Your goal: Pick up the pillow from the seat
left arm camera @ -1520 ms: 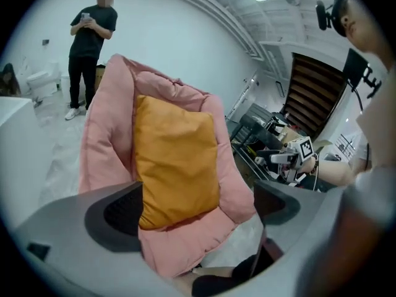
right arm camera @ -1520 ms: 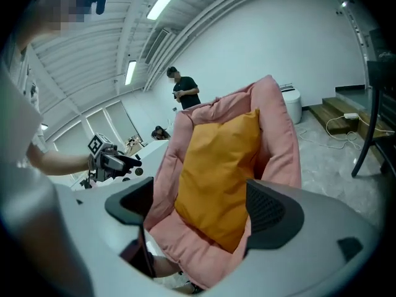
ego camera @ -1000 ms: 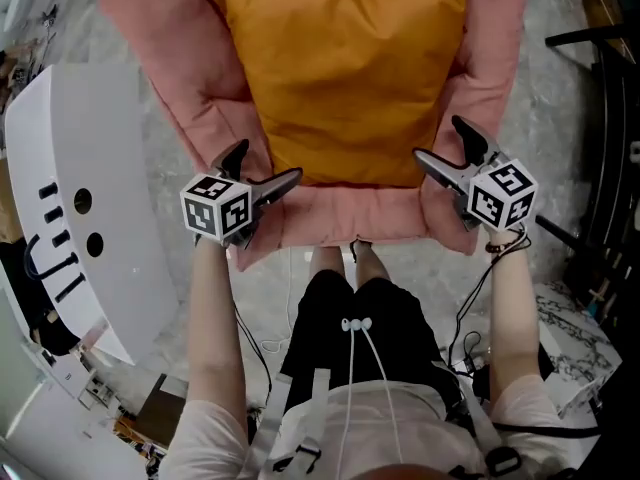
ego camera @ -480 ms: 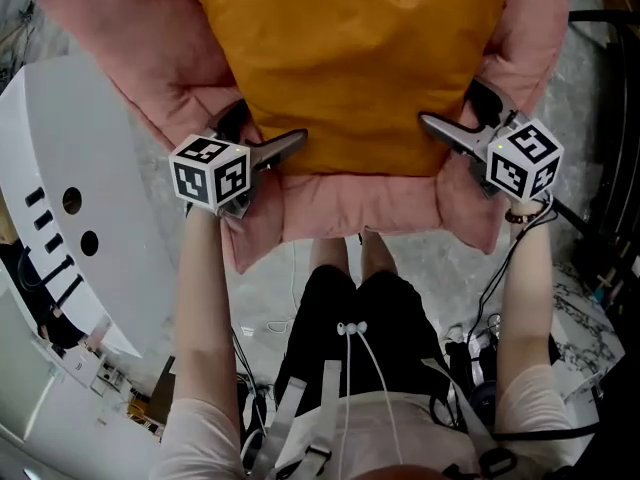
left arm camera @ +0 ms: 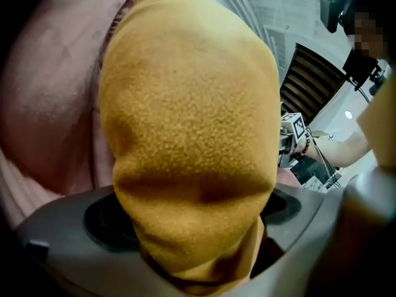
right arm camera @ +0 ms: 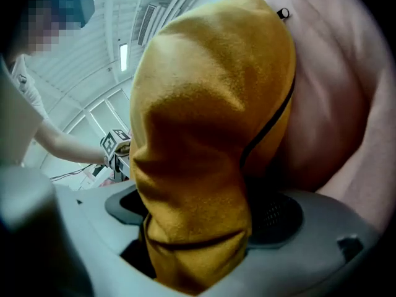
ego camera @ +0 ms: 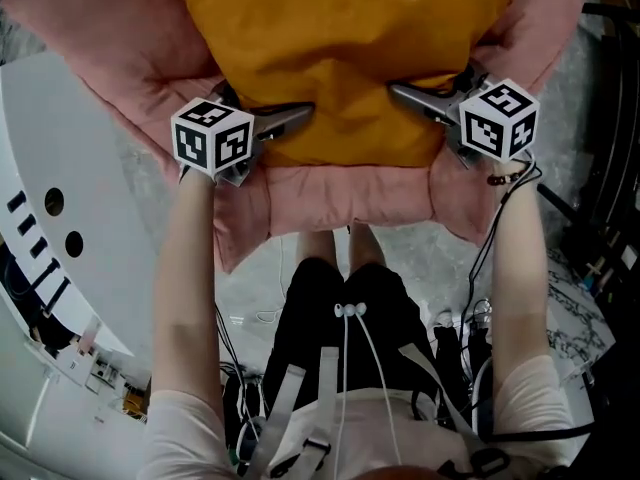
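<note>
An orange pillow (ego camera: 345, 53) lies on a pink padded seat (ego camera: 340, 193). My left gripper (ego camera: 262, 116) is at the pillow's near left corner, and the left gripper view shows the orange fabric (left arm camera: 192, 166) bunched between the jaws, which grip it. At the near right corner my right gripper (ego camera: 435, 86) is shut on the pillow as well; its own view shows a thick fold of the pillow (right arm camera: 204, 166) with a dark zip seam squeezed in the jaws. The pillow hides the jaw tips in both gripper views.
Pink armrests (ego camera: 95, 38) rise on both sides of the pillow. A white rounded cabinet with dark holes (ego camera: 60, 228) stands to the left. A dark metal frame (ego camera: 612, 148) and cables (ego camera: 470, 318) are to the right, above a marbled floor.
Both grippers have moved forward and inward onto the pillow's near corners and have shut on them. The pillow and seat now sit closer under the head camera.
</note>
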The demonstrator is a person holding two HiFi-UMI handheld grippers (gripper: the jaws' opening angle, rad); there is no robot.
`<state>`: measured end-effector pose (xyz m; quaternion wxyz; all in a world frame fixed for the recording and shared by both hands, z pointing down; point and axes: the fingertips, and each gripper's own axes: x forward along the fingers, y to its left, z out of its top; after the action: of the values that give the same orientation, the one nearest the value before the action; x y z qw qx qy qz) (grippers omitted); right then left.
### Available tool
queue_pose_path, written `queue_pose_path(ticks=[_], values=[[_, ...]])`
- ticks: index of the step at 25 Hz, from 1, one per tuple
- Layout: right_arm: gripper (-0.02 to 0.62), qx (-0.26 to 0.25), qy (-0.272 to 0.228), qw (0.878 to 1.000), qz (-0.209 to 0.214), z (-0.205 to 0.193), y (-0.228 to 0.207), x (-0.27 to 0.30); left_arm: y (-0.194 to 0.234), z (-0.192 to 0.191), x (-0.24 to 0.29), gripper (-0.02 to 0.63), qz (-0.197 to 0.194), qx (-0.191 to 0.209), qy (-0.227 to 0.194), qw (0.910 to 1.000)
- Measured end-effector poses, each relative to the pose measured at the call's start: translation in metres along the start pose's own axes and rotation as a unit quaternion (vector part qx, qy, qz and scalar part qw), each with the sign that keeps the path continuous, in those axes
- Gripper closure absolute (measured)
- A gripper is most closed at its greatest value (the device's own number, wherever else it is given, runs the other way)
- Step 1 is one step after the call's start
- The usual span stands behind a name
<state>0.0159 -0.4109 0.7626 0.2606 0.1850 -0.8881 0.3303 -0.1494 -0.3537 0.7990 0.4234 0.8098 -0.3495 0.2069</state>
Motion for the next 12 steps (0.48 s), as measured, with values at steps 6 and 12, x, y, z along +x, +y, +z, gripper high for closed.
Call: queue_pose_path(ticks=[6,12], values=[[0.155,0.013,-0.03,0.999,0.03,-0.005,-0.011,0.021,0.003,0.001,0.019,0.055,-0.009,-0.018,-0.033,0.9992],[0.171,0.008,-0.014,1.0,-0.013,-0.005,-0.02,0.044,0.006,0.006,0.029,0.065,-0.003,-0.046,-0.048,0.9978]])
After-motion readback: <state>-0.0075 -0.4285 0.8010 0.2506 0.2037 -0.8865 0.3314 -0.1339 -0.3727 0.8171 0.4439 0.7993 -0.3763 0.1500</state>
